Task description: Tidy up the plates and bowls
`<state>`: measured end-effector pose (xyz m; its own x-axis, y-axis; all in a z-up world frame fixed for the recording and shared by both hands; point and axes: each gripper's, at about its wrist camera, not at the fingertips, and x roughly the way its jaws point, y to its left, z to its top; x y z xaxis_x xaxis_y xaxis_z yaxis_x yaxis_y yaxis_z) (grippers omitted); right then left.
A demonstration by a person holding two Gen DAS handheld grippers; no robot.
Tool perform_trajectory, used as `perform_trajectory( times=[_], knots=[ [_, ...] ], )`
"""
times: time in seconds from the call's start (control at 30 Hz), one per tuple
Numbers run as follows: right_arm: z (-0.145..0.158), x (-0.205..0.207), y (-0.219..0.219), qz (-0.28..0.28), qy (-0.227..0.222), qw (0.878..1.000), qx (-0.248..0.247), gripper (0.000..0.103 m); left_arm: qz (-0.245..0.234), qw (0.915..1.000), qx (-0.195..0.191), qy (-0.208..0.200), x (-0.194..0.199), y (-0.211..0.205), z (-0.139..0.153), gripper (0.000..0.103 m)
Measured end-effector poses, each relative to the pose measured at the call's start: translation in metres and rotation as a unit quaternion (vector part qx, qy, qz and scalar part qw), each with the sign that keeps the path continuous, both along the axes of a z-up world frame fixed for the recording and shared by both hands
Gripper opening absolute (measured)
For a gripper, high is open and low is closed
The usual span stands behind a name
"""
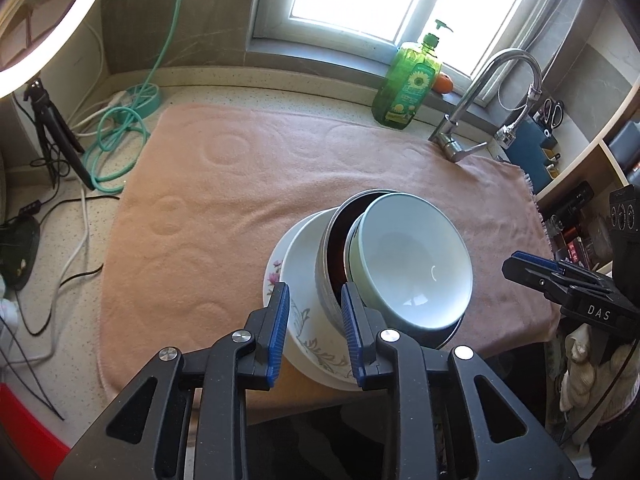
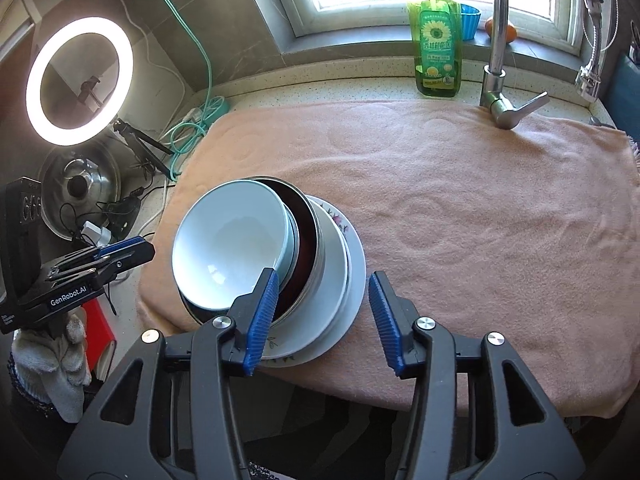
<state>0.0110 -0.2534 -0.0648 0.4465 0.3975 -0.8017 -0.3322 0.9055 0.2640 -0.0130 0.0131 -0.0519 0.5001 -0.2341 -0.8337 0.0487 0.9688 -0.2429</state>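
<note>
A stack of dishes stands near the front edge of a pink towel (image 1: 224,184). A floral plate (image 1: 274,276) is at the bottom, then a white bowl (image 1: 302,256), a steel bowl (image 1: 325,280) and a tilted white bowl (image 1: 416,264) on top. The stack also shows in the right wrist view: floral plate (image 2: 356,256), steel bowl (image 2: 310,240), top bowl (image 2: 228,248). My left gripper (image 1: 314,332) is open, its fingers on either side of the stack's near rims. My right gripper (image 2: 324,312) is open, its left finger (image 2: 262,312) at the top bowl's near rim.
A green soap bottle (image 2: 438,36) and a steel tap (image 2: 500,64) stand behind the towel. A ring light (image 2: 78,80) on a tripod, cables (image 1: 120,136) and a pot lid (image 2: 78,188) are at the left. Shelves (image 1: 592,184) are at the right.
</note>
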Motion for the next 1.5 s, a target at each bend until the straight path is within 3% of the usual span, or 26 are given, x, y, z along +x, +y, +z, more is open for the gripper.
perform_trajectory(
  times=[0.07, 0.17, 0.23, 0.37, 0.63, 1.5],
  knots=[
    [0.002, -0.004, -0.001, -0.005, -0.011, 1.0, -0.008, 0.052, 0.003, 1.0, 0.006, -0.007, -0.004, -0.002, 0.002, 0.038],
    [0.006, -0.012, -0.006, -0.018, -0.032, 0.999, -0.012, 0.069, 0.006, 0.9996, 0.021, -0.02, -0.011, -0.006, 0.008, 0.052],
    [0.008, -0.017, -0.01, -0.03, -0.045, 0.998, -0.016, 0.071, 0.011, 0.999, 0.031, -0.029, -0.016, -0.008, 0.012, 0.054],
    [0.011, -0.027, -0.015, -0.049, -0.065, 0.996, -0.029, 0.077, 0.024, 0.9977, 0.043, -0.047, -0.025, -0.012, 0.019, 0.069],
    [0.015, -0.038, -0.026, -0.072, -0.076, 0.994, -0.026, 0.077, 0.046, 0.9941, 0.082, -0.054, -0.033, -0.02, 0.024, 0.074],
    [0.012, -0.038, -0.02, -0.06, -0.071, 0.995, -0.034, 0.077, 0.042, 0.9934, 0.083, -0.067, -0.034, -0.024, 0.031, 0.076]
  ],
)
